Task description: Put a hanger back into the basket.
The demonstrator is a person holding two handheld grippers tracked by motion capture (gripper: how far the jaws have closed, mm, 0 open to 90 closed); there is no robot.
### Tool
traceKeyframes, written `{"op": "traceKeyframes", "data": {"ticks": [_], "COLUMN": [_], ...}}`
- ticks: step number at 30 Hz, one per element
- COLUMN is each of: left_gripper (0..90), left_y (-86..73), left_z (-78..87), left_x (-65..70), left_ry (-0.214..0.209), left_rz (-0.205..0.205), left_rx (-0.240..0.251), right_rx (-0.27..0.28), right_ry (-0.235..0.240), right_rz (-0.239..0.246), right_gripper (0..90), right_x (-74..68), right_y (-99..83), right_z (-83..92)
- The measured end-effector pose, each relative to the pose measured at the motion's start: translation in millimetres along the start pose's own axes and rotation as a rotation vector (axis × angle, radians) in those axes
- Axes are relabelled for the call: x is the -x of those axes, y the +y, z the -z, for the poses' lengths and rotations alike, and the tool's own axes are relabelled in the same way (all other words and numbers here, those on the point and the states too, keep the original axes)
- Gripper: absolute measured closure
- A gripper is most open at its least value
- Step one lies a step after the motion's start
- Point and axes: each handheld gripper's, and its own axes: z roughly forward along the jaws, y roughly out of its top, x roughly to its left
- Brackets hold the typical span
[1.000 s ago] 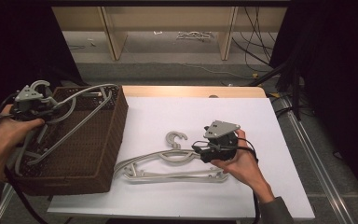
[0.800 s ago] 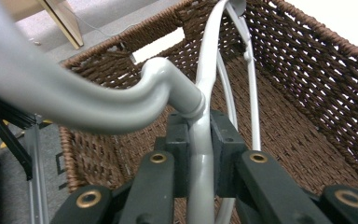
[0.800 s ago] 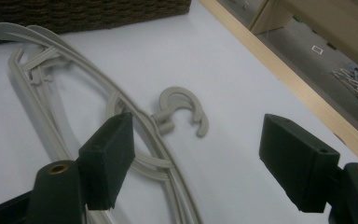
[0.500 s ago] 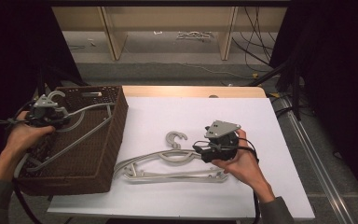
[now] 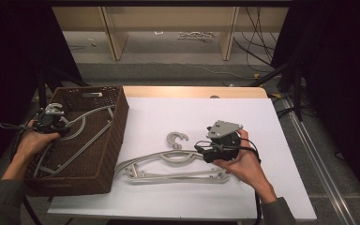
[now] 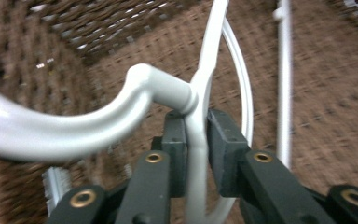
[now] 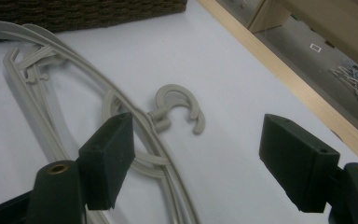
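Note:
A brown wicker basket (image 5: 118, 133) stands at the table's left. My left gripper (image 5: 51, 123) is low inside it, its pads (image 6: 175, 140) on either side of the neck of a grey plastic hanger (image 6: 121, 116), just under the hook. The jaws have just been easing open, and the hanger stem still sits tight between them. The hanger (image 5: 86, 115) lies slanted in the basket. My right gripper (image 5: 201, 151) hovers open over more grey hangers (image 5: 168, 164) stacked on the white table, near their hook (image 7: 177, 105). Nothing is between its pads (image 7: 109, 158).
The white table sheet (image 5: 201, 112) has free room behind and right of the hangers. A wooden edge (image 5: 192, 91) runs along the far side. Beyond it are shelf legs and cables on the floor.
My left hand has come down with the hanger, from above the basket's rim to deep inside it. The right hand and the hangers on the table have stayed put.

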Motion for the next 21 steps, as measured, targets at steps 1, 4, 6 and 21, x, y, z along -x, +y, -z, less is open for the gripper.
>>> {"op": "traceKeyframes", "data": {"ticks": [1,4,6,21], "left_gripper": [73.7,63.1,55.0,29.8], "left_y": [0.0,-6.0,-5.6,12.8], "left_z": [0.0,3.2,6.4,86.9], "left_x": [0.0,0.4,0.5,60.8], "left_ry": [0.000,0.062,0.075,-0.008], "left_rz": [0.000,0.049,0.068,0.156], "left_rx": [0.000,-0.017,-0.016,0.308], "right_rx": [0.000,-0.001,-0.001,-0.001], "right_ry": [0.000,0.000,-0.003,-0.031], "right_rz": [0.000,0.004,-0.002,-0.039], "right_gripper": [27.6,27.6,27.6,27.5], "right_x": [0.0,-0.3,-0.1,2.7], "right_y": [0.0,-0.2,-0.5,-11.0], "right_z": [0.0,0.1,0.2,-1.7]}}
